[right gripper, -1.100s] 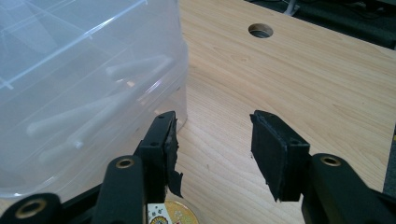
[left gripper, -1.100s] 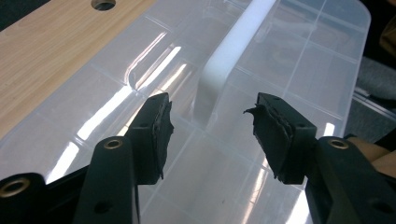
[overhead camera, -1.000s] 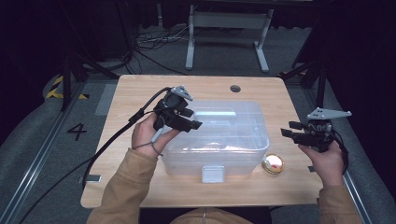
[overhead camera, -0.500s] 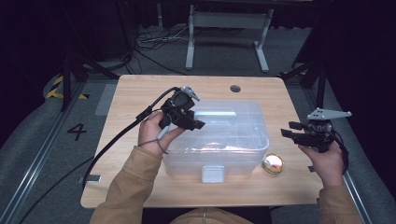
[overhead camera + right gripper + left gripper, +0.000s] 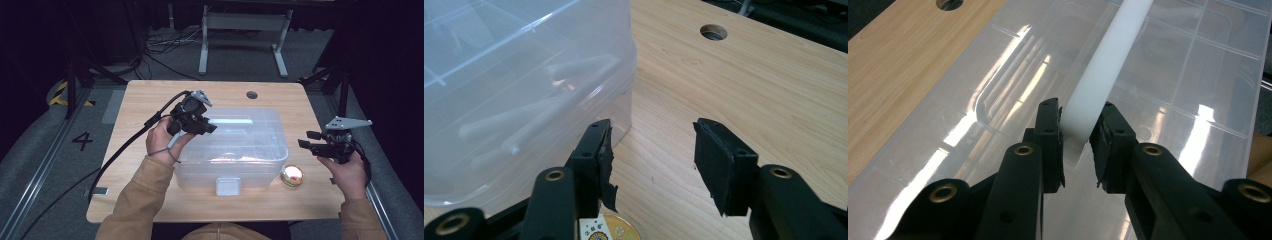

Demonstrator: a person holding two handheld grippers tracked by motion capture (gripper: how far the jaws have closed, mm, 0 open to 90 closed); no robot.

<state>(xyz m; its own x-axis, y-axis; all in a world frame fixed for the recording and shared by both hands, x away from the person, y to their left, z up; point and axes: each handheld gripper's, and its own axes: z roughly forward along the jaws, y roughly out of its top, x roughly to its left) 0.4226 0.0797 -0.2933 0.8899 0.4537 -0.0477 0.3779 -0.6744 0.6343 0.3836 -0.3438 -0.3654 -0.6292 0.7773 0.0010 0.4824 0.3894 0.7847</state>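
Pale wood surface (image 5: 150, 200), round cable hole (image 5: 252, 94); dark room, grey floor, "4" (image 5: 82, 141) marked.

Clear plastic box (image 5: 260, 155) at centre.

Left tongs (image 5: 1079, 140) just closing on white lid handle (image 5: 1100, 70).

Right tongs (image 5: 651, 150) apart, empty, beside box; gold tin (image 5: 292, 175) label unreadable.

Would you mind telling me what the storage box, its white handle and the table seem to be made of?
Storage box: clear, glossy plastic by the look, see-through with bright glare. White handle on its lid: probably opaque matte plastic, no glare. Table: light wood or wood-look laminate, grain lines visible; which one is hard to tell.
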